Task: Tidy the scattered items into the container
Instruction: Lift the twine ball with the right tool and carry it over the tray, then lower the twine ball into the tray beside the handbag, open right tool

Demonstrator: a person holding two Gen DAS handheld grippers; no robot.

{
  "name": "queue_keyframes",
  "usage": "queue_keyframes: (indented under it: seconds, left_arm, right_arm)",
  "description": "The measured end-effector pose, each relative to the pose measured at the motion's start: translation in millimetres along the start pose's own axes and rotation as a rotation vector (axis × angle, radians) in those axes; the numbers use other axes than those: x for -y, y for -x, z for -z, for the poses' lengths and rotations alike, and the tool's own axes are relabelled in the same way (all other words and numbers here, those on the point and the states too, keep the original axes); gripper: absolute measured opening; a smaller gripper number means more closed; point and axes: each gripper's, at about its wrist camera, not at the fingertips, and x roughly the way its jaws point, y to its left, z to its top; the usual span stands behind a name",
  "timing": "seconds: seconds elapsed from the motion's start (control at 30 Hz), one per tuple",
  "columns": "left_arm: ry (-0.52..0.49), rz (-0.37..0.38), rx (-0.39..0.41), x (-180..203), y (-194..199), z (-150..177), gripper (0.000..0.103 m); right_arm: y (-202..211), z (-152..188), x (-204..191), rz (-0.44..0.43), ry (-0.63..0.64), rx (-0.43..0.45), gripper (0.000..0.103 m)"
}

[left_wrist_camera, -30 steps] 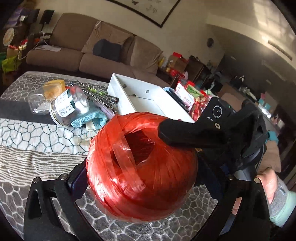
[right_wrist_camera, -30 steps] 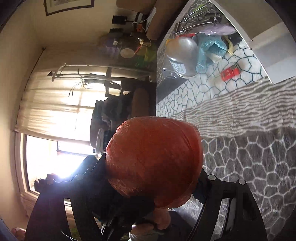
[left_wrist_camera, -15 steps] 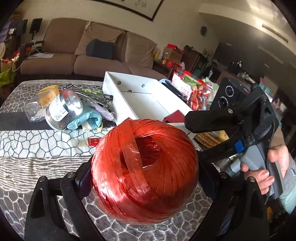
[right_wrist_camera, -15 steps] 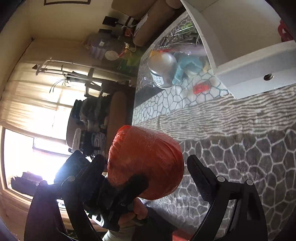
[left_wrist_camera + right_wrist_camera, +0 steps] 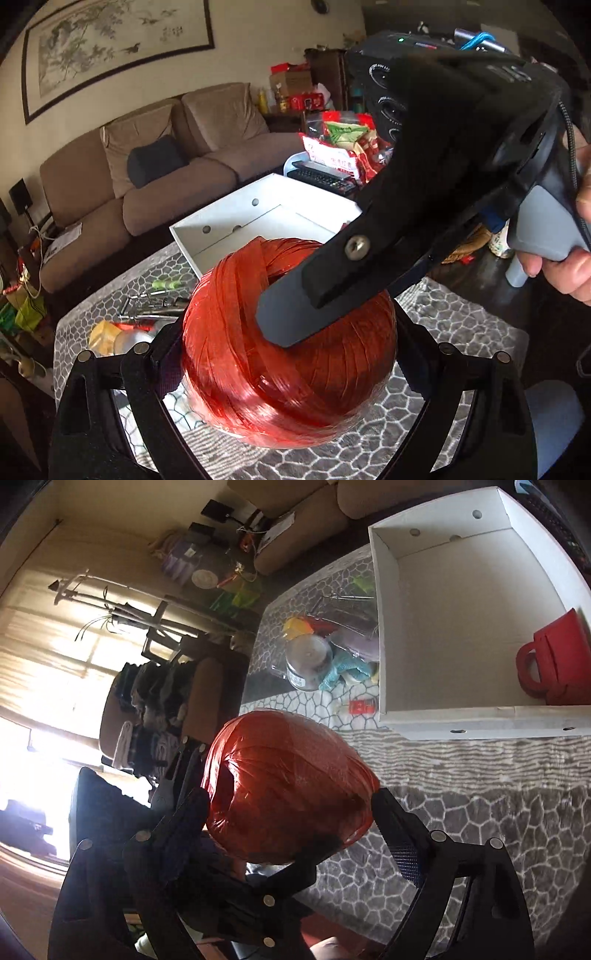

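A ball of twine point(image 5: 288, 354) sits between the left jaws, above the surface point(image 5: 498, 812). Ahead of the jaws lies a box point(image 5: 461, 729) with a mug point(image 5: 554, 664) in its near corner. Left of the box, on the surface, lie a jar point(image 5: 308, 661), cloth point(image 5: 345, 668) and tongs point(image 5: 155, 306); a sofa point(image 5: 177, 192) stands behind.

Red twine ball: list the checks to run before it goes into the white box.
1. Left claw grips red twine ball: ok, clamped between its fingers.
2. Right claw grip: cannot tell; its jaws have just been closing with the ball between them, contact unclear.
3. White box open on top: ok.
4. Free floor in box: ok, only a red mug at one side.
5. Ball over box: not ok, it hangs short of the near wall.
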Motion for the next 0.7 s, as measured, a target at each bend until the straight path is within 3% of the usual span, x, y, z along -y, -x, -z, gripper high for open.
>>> queue_keyframes:
  seconds: [0.07,0.23,0.33,0.7]
  left_arm:
    - [-0.027,-0.001,-0.009,2,-16,-15,0.092]
    - [-0.091,0.009,-0.018,6,-63,-42,0.092]
    - [-0.120,0.036,-0.047,9,-95,-49,0.092]
    - [-0.094,0.117,-0.308,-3,-211,-12,0.093]
  right_arm:
    - [9,-12,9,0.001,-0.020,0.028,0.089]
    - [34,-44,44,0.002,-0.078,0.074,0.074]
    - [40,-61,72,-0.016,-0.126,0.095,0.073]
    - [-16,-100,180,-0.067,-0.313,0.049,0.073]
